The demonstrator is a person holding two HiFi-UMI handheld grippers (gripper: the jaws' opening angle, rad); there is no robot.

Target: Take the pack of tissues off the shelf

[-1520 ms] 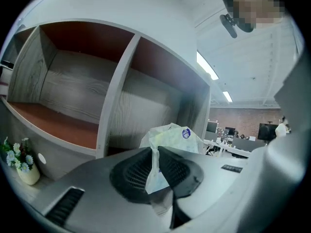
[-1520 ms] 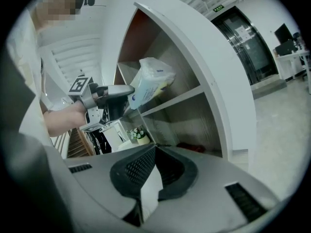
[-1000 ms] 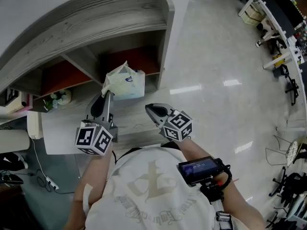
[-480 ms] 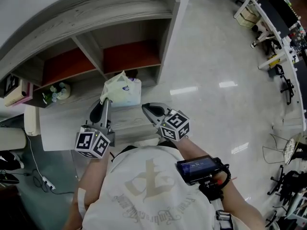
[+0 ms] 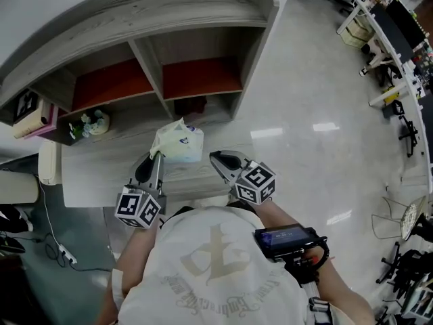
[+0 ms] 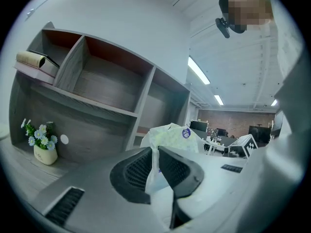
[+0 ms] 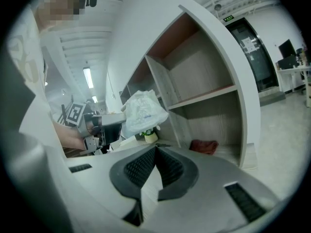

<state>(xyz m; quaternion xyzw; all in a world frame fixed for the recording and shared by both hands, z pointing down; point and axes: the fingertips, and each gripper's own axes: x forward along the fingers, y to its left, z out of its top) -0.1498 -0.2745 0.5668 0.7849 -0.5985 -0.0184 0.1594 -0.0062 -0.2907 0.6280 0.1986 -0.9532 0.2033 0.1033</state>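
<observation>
The pack of tissues (image 5: 180, 143) is held clear of the shelf (image 5: 135, 26). It is out in front of the compartments, above the front part of the wide lower board and roughly in line with the upright divider between the two red-backed bays. It is not resting on any board. It is gripped by the left tool (image 5: 156, 157): in the left gripper view the two jaws are pressed together on a thin flap of the pack's plastic wrapper. The bulk of the pack stands up beyond the jaw tips, and a small round blue label is visible near its top. The right tool (image 7: 156, 148) is closed, its jaws brought together with nothing between them. In the head view it is held just beside the pack, on its right, and apart from it, over the front edge of the lower board. A small flower pot (image 5: 95, 122) is set near the left end of the lower board, close to the back. A dark red cloth (image 7: 204, 146) is lying in the bottom right compartment, near the shelf's right edge. A pale box (image 5: 30, 119) is placed at the left end of an upper board. A glossy floor (image 5: 304, 114) is seen to the right of the shelf.
</observation>
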